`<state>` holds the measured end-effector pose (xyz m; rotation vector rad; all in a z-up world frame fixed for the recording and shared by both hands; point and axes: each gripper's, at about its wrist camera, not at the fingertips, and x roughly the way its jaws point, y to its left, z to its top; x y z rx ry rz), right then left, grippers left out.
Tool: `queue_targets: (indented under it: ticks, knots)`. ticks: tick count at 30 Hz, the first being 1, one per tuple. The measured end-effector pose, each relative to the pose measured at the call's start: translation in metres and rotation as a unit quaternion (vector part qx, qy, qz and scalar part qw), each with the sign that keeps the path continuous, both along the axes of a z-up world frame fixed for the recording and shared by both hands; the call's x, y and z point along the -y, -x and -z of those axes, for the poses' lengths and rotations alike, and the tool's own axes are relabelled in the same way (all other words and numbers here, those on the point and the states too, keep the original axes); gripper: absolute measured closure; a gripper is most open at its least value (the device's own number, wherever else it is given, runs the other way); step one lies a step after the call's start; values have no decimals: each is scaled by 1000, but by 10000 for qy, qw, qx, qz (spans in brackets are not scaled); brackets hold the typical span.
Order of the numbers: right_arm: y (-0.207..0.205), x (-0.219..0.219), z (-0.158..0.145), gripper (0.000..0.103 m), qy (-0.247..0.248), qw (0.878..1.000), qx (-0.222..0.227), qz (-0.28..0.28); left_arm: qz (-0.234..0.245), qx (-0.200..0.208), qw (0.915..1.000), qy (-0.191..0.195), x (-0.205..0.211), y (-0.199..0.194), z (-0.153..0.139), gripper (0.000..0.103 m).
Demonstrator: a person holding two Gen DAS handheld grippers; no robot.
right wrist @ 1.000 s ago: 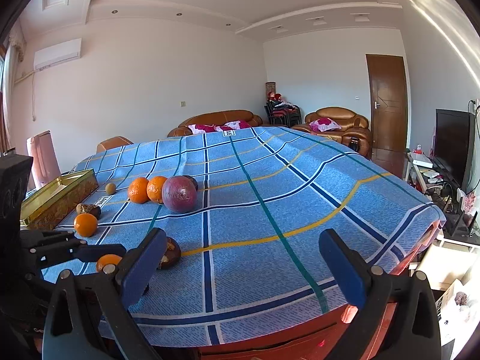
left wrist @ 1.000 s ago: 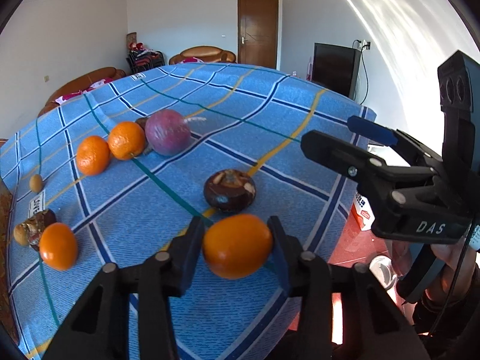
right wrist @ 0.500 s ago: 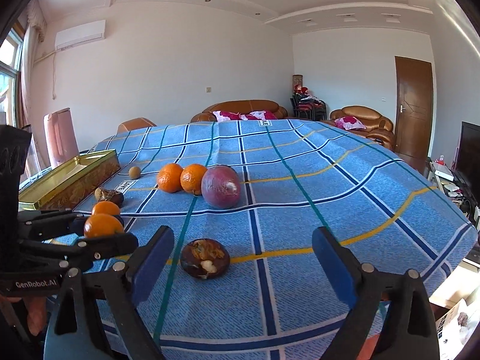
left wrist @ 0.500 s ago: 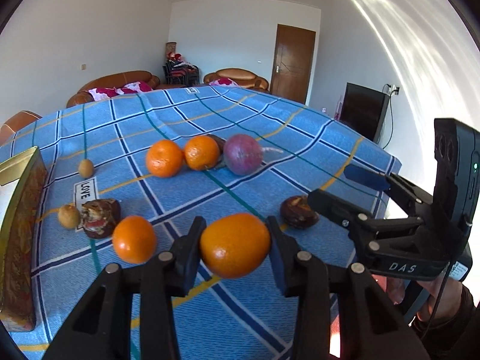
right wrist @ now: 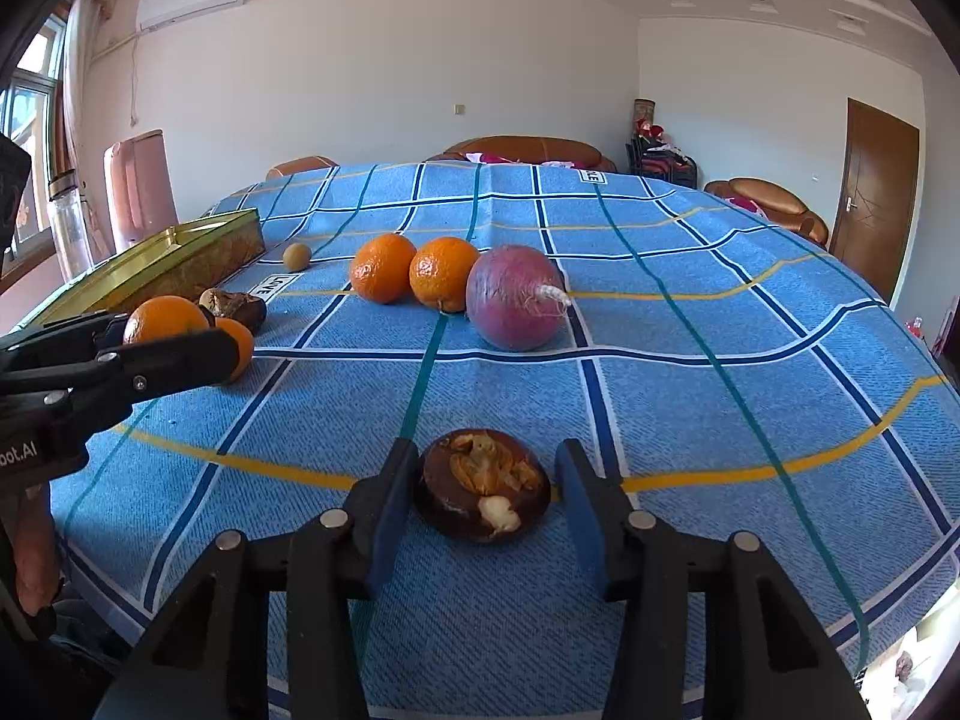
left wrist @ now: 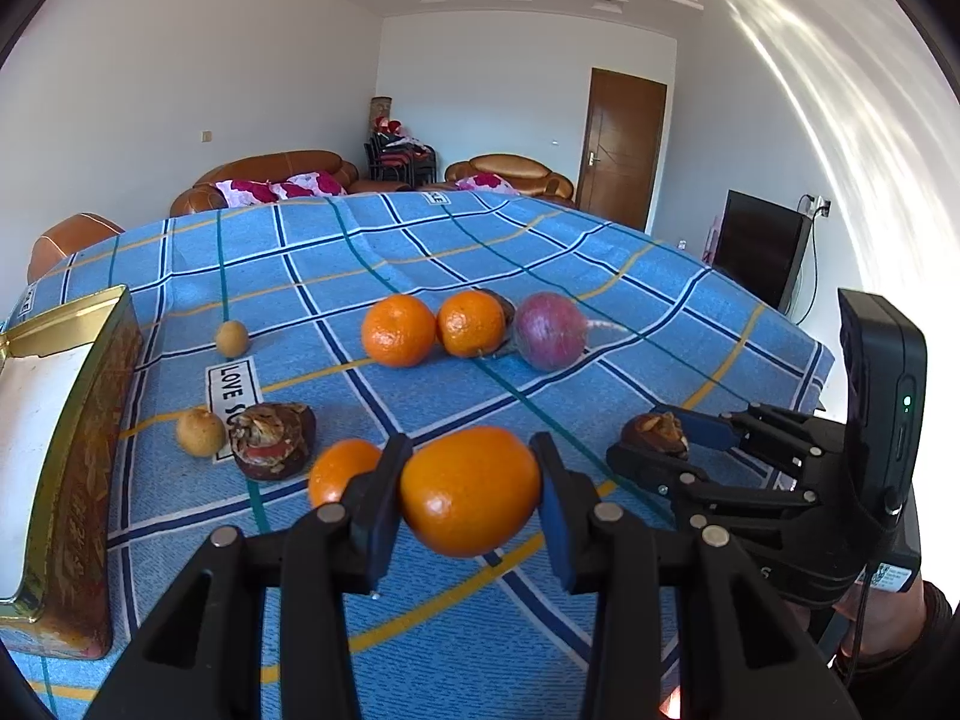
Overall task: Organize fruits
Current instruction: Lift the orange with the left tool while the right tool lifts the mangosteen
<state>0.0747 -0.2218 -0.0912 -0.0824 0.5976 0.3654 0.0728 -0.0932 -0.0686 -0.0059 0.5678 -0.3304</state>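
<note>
Left wrist view: the left gripper is clamped on an orange above the checked cloth, half hiding another orange. The right gripper, jaws apart, straddles a dark mangosteen; whether either pad touches it is unclear. The gold tin is cut off at left.

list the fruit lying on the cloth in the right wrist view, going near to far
dark mangosteen between the right gripper's fingers → purple fruit → two oranges side by side → small brown fruit
</note>
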Motion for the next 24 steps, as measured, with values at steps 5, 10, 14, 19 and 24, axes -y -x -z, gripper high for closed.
queue_targets:
  ticks: [5,10,14,19,24]
  knots:
    - [2,1,0,59,-65,10000,11,-44,-114,102,9999,-71,-1,1,-3,61]
    - [6,0,-4,59,-116,9998,82,-102,-201,102,9997,-86,-4,-1,-2,61]
    - [8,0,-8,59,-178,9997,152,-108,-252,161,9995,-106,-6,0,-3,61]
    - [11,1,-12,59,-264,9992,281,-126,-325,268,9989,-182,-7,2,-5,61]
    - [16,-3,-19,59,-319,9984,430,-179,-369,362,9984,-213,-9,4,-8,61]
